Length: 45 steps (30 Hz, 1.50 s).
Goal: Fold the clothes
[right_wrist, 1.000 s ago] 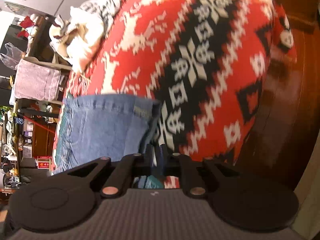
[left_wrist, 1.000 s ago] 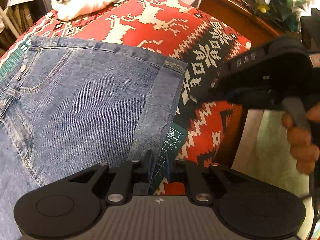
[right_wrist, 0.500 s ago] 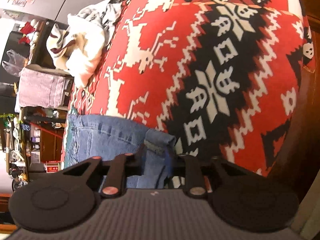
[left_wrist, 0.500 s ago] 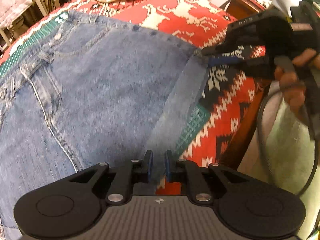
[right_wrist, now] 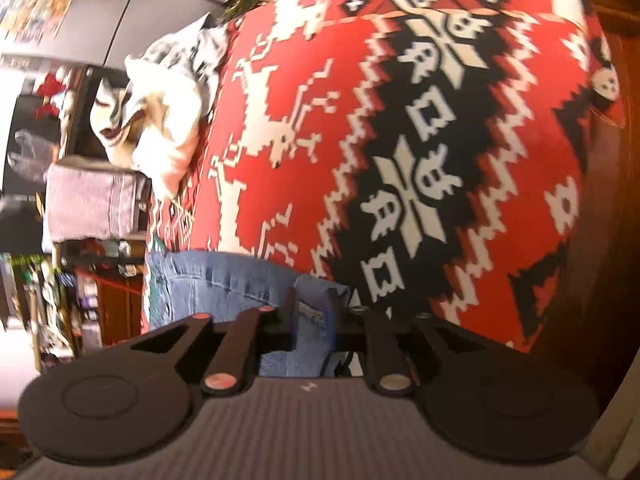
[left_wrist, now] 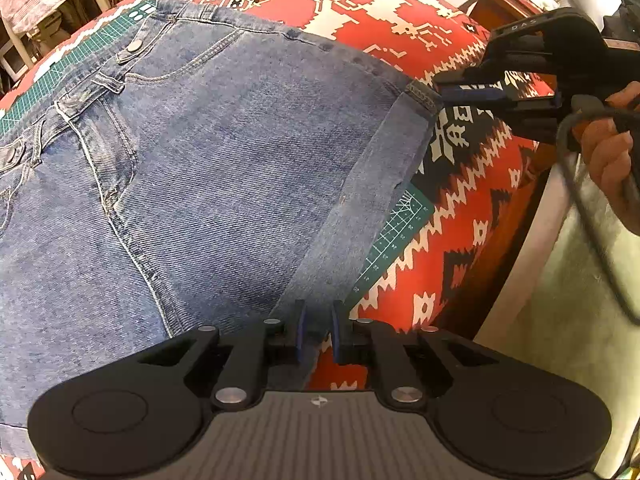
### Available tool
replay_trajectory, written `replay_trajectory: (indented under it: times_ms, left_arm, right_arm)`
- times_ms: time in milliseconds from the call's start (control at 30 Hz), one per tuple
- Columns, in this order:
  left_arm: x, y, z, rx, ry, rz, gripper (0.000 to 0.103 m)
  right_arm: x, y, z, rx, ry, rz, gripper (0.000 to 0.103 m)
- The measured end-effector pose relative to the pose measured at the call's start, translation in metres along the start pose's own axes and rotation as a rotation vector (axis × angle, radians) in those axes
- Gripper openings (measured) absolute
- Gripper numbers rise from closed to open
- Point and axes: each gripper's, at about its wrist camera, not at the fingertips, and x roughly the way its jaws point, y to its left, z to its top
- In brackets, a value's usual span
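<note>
Blue jeans (left_wrist: 208, 184) lie spread on a red, white and black patterned cloth (left_wrist: 472, 248), waistband at the far left. A leg hem runs along their right side. At the near end of that hem, my left gripper (left_wrist: 317, 332) is shut on the denim. My right gripper (left_wrist: 442, 94), held by a person's hand (left_wrist: 604, 152), pinches the hem's far corner. The right wrist view shows that gripper (right_wrist: 313, 314) shut on the jeans (right_wrist: 224, 280), low over the patterned cloth (right_wrist: 360, 152).
A green cutting mat (left_wrist: 394, 236) peeks from under the hem at the table's right edge. A pile of white cloth (right_wrist: 160, 132) sits at the far end. Dark wooden furniture (left_wrist: 504, 0) stands at the back right. A towel (right_wrist: 88, 200) hangs beyond the table.
Both grippers have drawn apart along the hem and pulled it straight. The left wrist view has backed away, so more of the jeans shows. The right gripper now sits farther off.
</note>
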Motion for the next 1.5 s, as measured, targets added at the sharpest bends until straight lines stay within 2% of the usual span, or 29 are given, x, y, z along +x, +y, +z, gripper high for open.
replay_trajectory:
  times_ms: [333,600,700,833,967,1100,1500]
  left_arm:
    - [0.003,0.003,-0.004,-0.008,0.018,0.005,0.012]
    - [0.006,0.003,-0.005,-0.008,0.021,0.012,0.012]
    - [0.006,0.003,-0.006,-0.01,0.02,0.012,0.012]
    - [0.006,0.003,-0.006,-0.007,0.018,0.013,0.012]
    - [0.006,0.002,-0.006,-0.007,0.018,0.014,0.012]
    - [0.005,0.002,-0.006,-0.009,0.017,0.016,0.012]
    - [0.002,0.006,-0.015,-0.031,0.02,0.017,0.012]
  right_arm:
    - [0.008,-0.005,-0.006,0.014,0.027,-0.016,0.029]
    - [0.006,0.002,-0.006,0.006,0.013,0.023,0.028]
    - [0.004,0.002,-0.004,0.018,0.011,0.055,0.024]
    - [0.005,0.001,-0.008,0.026,0.04,0.071,0.023]
    - [0.01,0.001,-0.014,0.024,0.063,0.061,0.023]
    - [0.002,-0.007,-0.011,0.068,0.017,0.05,0.023]
    - [0.008,-0.008,-0.003,0.026,0.021,0.037,0.024]
